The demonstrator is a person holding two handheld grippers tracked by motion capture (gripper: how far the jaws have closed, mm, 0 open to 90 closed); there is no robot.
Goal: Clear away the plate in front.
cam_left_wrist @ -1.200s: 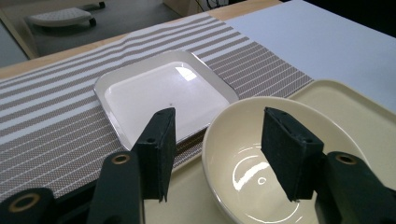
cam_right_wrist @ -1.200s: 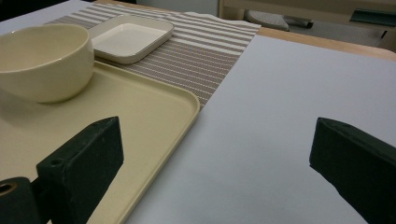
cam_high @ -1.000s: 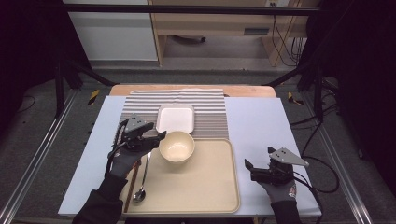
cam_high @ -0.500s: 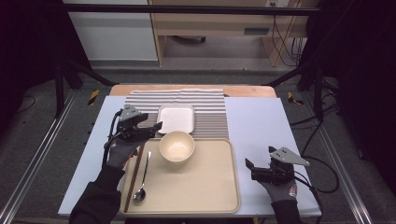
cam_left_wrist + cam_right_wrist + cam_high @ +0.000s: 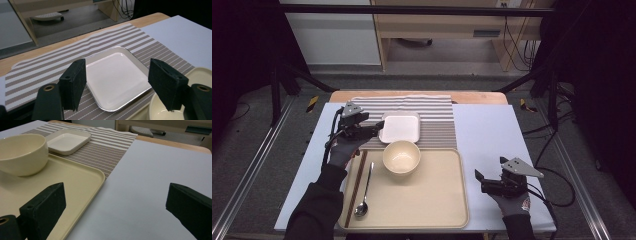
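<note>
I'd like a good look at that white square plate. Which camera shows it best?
The left gripper view: the white square plate lies close, between open jaws. The high view shows it small on the striped mat; the right gripper view, far behind the bowl.

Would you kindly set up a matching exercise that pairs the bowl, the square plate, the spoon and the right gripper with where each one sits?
Things:
1. bowl
2. square plate
3. spoon
4. right gripper

Places:
A. on the striped mat
B. at the tray's left edge, beside the chopsticks
C. over the bare tabletop right of the tray
D. on the tray's far edge

Pairs: 1-D, 2-A, 3-B, 4-C
</note>
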